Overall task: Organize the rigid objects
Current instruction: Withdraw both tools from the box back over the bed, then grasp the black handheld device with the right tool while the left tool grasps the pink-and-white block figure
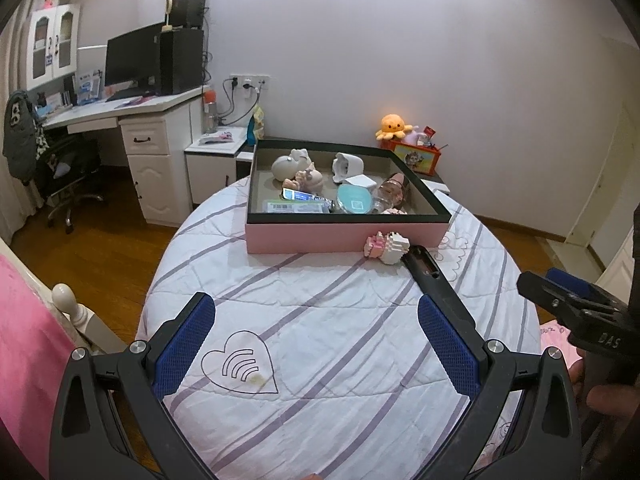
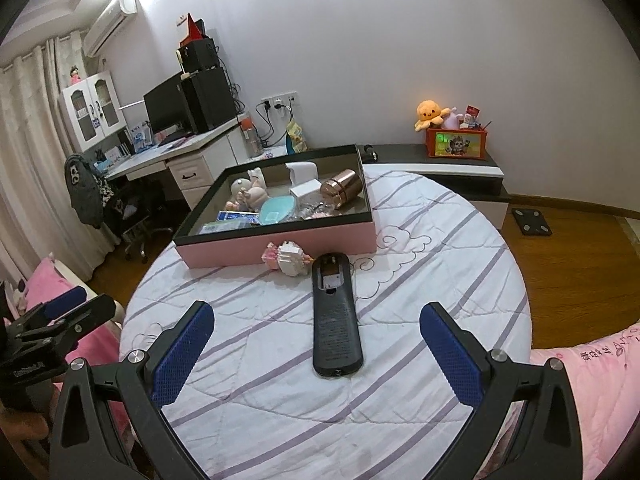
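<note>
Jaws spread wide and empty, the right gripper [image 2: 318, 356] lines up behind the black remote [image 2: 336, 320] lying near the pink tray [image 2: 280, 246], likely its destination, while the left gripper [image 1: 316, 344] also hangs released.

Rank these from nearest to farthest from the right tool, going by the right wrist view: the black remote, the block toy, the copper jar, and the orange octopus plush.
1. Black remote, lying between the open right tool's fingers.
2. Block toy, just outside the pink box's front wall.
3. Copper jar, inside the box, right side.
4. Orange octopus plush, against the far wall.
</note>
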